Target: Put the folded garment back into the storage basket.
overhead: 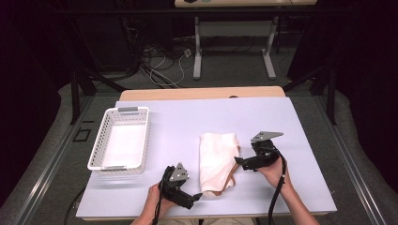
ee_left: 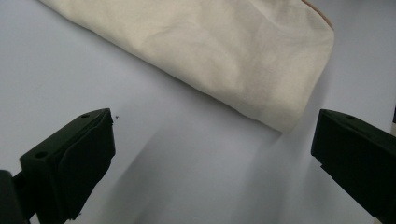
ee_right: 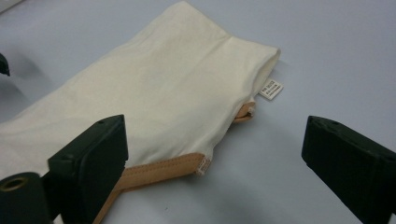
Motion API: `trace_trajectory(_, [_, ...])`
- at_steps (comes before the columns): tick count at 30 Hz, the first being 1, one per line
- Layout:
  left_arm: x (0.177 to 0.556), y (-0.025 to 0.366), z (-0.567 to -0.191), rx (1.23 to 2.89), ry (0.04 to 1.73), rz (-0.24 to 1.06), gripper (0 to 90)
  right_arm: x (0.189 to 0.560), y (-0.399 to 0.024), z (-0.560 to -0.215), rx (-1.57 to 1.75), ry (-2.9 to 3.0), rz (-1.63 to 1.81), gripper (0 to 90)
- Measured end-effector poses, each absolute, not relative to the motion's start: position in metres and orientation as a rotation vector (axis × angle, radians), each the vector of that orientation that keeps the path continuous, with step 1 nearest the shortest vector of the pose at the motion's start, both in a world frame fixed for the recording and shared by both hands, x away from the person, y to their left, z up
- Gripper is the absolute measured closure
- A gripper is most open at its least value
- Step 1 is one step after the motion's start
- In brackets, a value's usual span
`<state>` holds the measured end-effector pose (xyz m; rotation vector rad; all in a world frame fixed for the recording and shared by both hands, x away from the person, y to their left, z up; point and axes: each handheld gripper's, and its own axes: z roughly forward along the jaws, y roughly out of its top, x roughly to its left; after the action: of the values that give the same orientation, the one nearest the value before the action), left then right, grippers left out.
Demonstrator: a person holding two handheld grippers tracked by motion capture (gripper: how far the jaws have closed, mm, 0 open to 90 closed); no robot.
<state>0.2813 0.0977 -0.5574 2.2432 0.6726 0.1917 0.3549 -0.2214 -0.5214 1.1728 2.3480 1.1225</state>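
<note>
Both grippers closing in on the cream cloth bag (overhead: 217,161), lying flat and folded near the middle of the lilac table mat (overhead: 300,140), well right of the white basket (overhead: 120,139). Left gripper (overhead: 198,195) low at the bag's near corner, jaws spread wide, nothing between them — bare mat there in the left gripper view, the bag's rounded end (ee_left: 233,60) just ahead. Right gripper (overhead: 238,161) at the bag's right edge, jaws also apart and empty, one jaw reaching over the tan strap (ee_right: 159,170) peeking out from under the fabric. Small white label (ee_right: 271,89) sticking out by the far corner.

Looks like the approach step, no grasp yet. Next up, by the look of it: slip each lower jaw under an edge and pinch through the layers. Thin, limp fabric lying flat on the mat — calls for a low, shallow angle, or the jaws just skate over the top. Worth catching strap and cloth together on the right.
</note>
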Motion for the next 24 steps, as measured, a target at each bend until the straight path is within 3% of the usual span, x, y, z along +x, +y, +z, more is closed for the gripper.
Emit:
trace_trajectory(6, [0.281, 0.094, -0.557, 2.25, 0.667, 0.19, 0.0, 0.373, -0.216, -0.524, 1.194, 2.338, 1.111, 14.8])
trace_trajectory(24, [0.278, 0.077, -0.561, 2.273, 0.648, 0.184, 3.1, 0.415, -0.199, -0.531, 1.229, 2.359, 1.067, 16.1])
